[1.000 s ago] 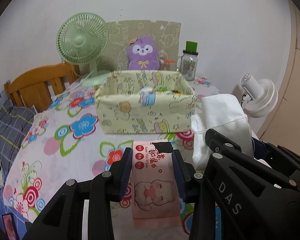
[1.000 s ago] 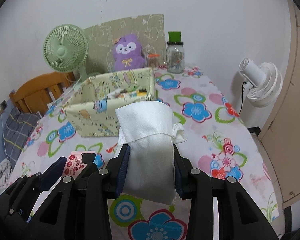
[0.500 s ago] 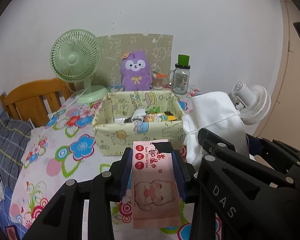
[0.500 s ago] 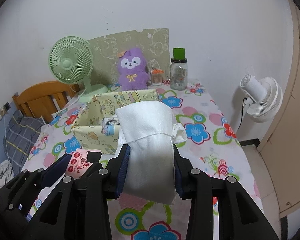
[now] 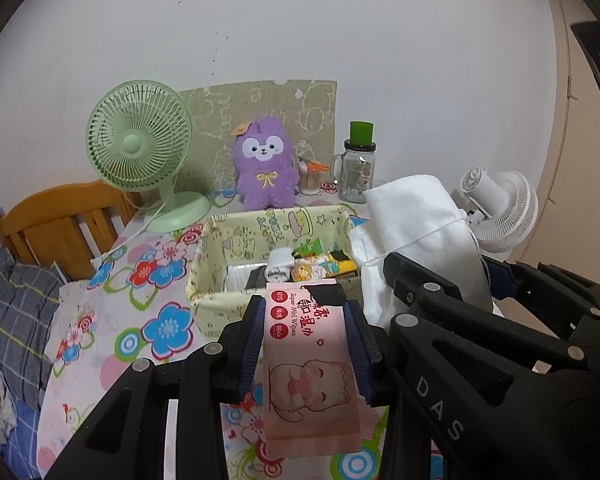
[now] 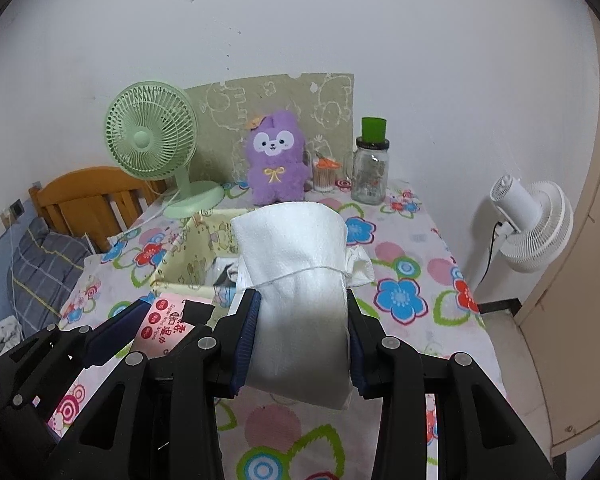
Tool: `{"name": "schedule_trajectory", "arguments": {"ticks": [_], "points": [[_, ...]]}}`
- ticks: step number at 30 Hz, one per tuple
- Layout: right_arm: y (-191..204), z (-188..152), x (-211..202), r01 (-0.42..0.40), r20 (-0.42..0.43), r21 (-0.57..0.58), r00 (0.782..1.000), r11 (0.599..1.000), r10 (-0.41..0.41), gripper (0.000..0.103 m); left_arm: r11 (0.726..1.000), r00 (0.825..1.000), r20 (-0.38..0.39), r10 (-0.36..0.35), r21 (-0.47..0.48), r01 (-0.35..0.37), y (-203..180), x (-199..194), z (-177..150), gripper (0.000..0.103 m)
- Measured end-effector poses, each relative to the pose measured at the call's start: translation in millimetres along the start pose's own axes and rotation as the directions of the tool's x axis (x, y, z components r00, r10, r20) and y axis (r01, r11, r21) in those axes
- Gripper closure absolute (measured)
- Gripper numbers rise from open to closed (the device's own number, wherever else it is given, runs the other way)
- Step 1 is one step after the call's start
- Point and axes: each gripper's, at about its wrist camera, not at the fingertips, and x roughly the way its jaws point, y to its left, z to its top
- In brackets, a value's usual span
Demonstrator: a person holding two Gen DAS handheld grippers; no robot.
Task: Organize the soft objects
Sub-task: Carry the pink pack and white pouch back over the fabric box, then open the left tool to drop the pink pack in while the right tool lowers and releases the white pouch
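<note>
My left gripper is shut on a pink pack of wet wipes with a cartoon cat, held above the table just in front of the yellow fabric box. The box holds several small packets. My right gripper is shut on a white tissue bundle tied with a thread, held in the air to the right of the box. The bundle and the right gripper's black frame also fill the right side of the left wrist view. The wipes pack shows at the lower left of the right wrist view.
A floral cloth covers the table. At the back stand a green desk fan, a purple plush toy, a cotton swab jar and a glass jar with a green lid. A wooden headboard is left, a white fan right.
Both grippers have risen with their loads still gripped; the view now looks down into the box, and the box sits lower and smaller in both views.
</note>
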Motion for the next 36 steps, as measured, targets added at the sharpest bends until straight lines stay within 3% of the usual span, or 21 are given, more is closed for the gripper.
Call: {"name": "schedule_trajectory", "arguments": {"ticks": [17, 30, 36], "points": [[8, 42, 37, -0.001, 0.016, -0.007, 1.0, 1.0, 0.001, 0.06, 1.0, 1.0, 0.027, -0.011, 0.022, 0.011, 17, 26, 37, 0.062], [13, 67, 90, -0.007, -0.006, 0.023, 1.0, 1.0, 0.007, 0.06, 1.0, 1.0, 0.005, -0.003, 0.02, 0.003, 39, 73, 62, 0.061], [7, 73, 117, 0.019, -0.03, 0.051, 0.999, 0.998, -0.018, 0.06, 1.0, 1.0, 0.006, -0.031, -0.004, 0.031, 45, 100, 69, 0.057]]}}
